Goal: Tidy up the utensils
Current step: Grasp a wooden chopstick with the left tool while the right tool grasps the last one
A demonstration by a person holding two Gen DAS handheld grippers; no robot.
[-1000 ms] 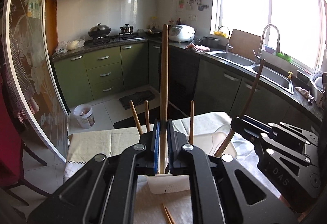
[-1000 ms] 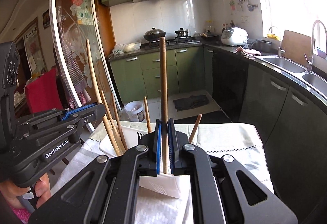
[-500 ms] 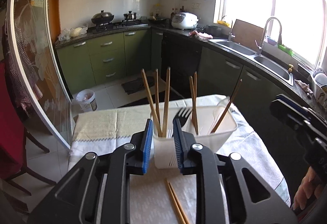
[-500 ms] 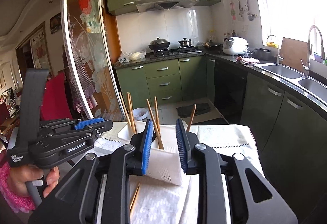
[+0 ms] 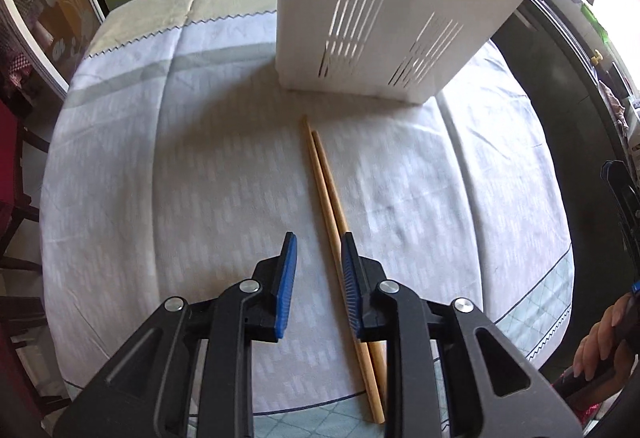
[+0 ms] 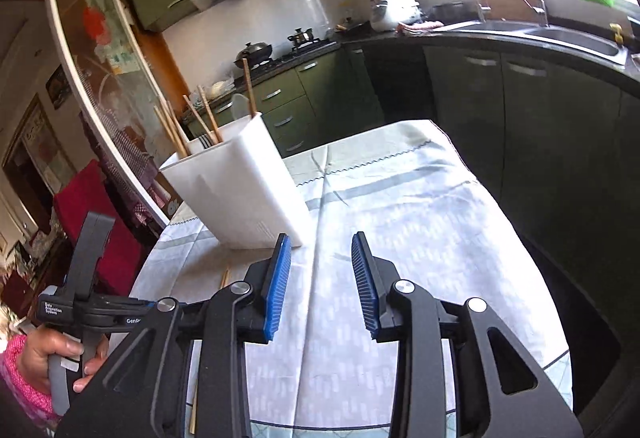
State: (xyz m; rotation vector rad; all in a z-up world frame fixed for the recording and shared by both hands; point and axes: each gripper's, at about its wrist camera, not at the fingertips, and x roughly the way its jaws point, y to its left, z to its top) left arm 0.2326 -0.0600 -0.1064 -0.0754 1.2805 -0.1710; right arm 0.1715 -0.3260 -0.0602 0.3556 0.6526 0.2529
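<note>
two chopsticks [image 5: 326, 194] lie under the open left claw [image 5: 316, 250].

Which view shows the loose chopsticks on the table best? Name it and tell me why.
The left wrist view. The chopsticks lie there in nearly full length on the tablecloth, in front of the white holder, running past the left gripper. The right wrist view shows only slivers of them beside its fingers.

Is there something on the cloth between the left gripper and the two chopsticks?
Nothing visible. The left gripper is open just above the chopsticks, which lie bare on the tablecloth.
</note>
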